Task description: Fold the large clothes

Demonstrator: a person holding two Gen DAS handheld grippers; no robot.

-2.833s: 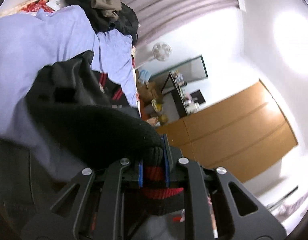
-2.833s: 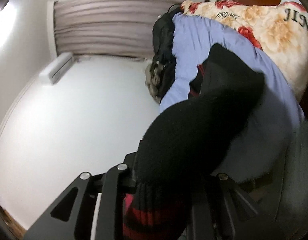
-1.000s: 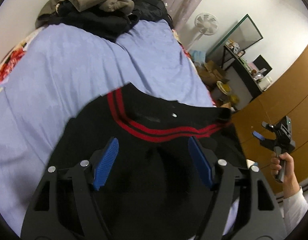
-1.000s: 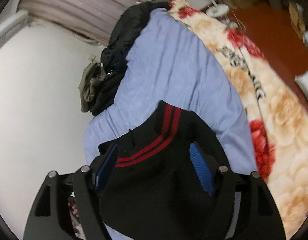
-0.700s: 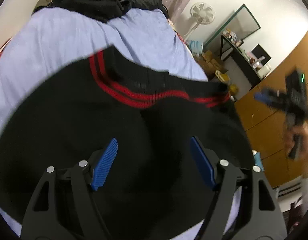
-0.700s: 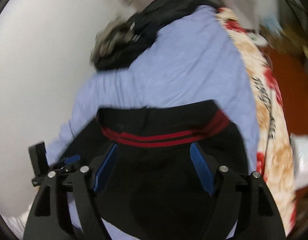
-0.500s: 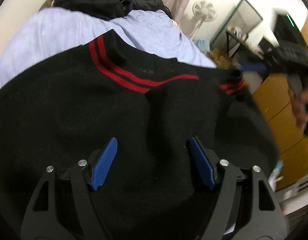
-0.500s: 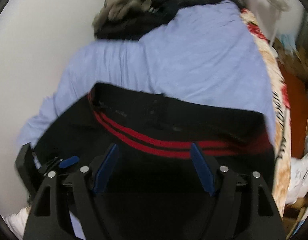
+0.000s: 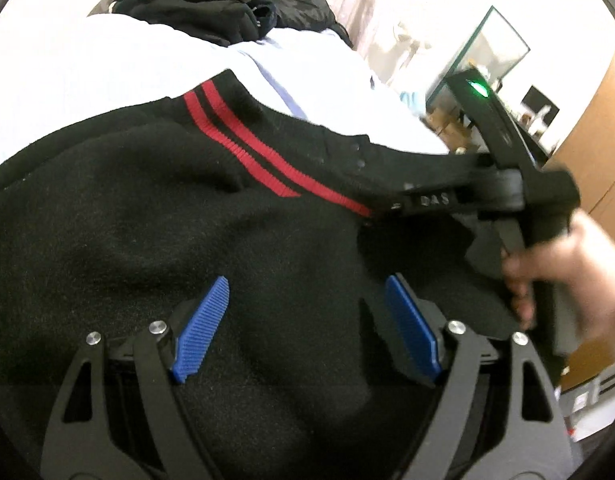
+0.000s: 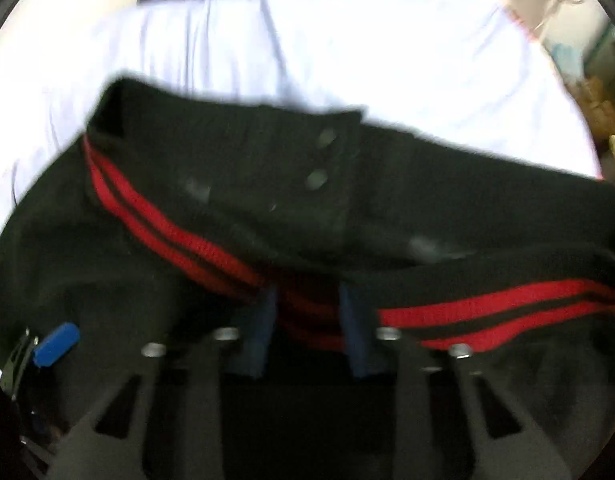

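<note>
A black sweater (image 9: 147, 220) with two red stripes lies spread on the pale blue bedsheet (image 9: 107, 60). My left gripper (image 9: 307, 280) hovers just above the sweater's body, jaws wide and still opening, nothing pinched between the blue pads. A hand (image 9: 567, 268) holds my right gripper (image 9: 387, 210) at the striped band on the right. In the right wrist view the right gripper (image 10: 307, 308) is closing, with the red-striped band of the sweater (image 10: 467, 208) bunched between its pads. One blue pad (image 10: 55, 344) of the left gripper shows at the lower left.
A heap of dark and olive clothes (image 9: 195, 4) sits at the far end of the bedsheet (image 10: 307, 40). Beyond the bed's right side are a framed mirror (image 9: 491, 48), cluttered shelves and a wooden wardrobe (image 9: 603, 140).
Both grippers let go of the sweater, which now lies on the bed. The right gripper swung in to the striped band and closed on it. The left gripper sank toward the sweater.
</note>
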